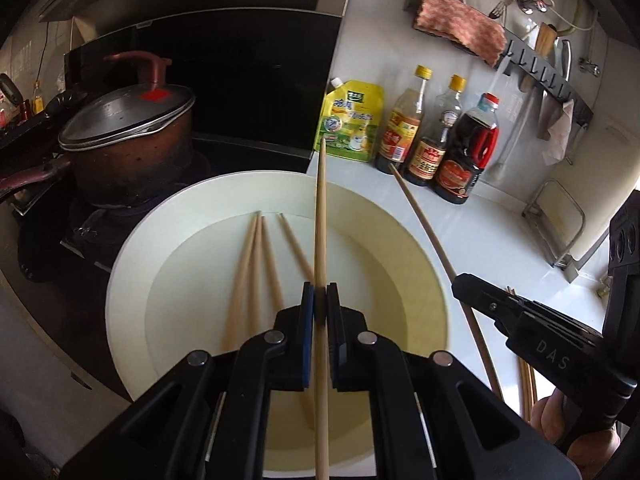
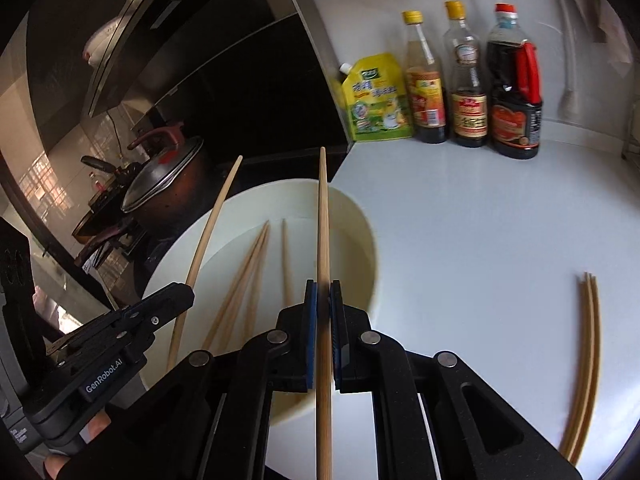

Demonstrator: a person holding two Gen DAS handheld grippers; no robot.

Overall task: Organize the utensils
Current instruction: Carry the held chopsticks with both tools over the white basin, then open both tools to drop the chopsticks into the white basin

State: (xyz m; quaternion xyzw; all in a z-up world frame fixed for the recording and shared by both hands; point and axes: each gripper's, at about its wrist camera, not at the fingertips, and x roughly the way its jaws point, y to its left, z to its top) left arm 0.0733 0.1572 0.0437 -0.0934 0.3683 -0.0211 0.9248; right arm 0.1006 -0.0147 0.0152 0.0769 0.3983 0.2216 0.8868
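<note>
one chopstick is clamped in the left tool, another chopstick in the right tool. both are held over the white bowl, where three chopsticks are left; more chopsticks lie on the worktop.

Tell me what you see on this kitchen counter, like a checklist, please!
Surface: white counter, beside a dark stove.
Job's things: loose chopsticks in the white bowl; chopstick pile on the counter.
Clutter: yellow pouch, three sauce bottles.
Tongs: left tongs shut on one chopstick; right tongs shut on another chopstick.
Cables: white cord on the wall.
Surroundings: lidded pot, wall rack with cloth.
</note>
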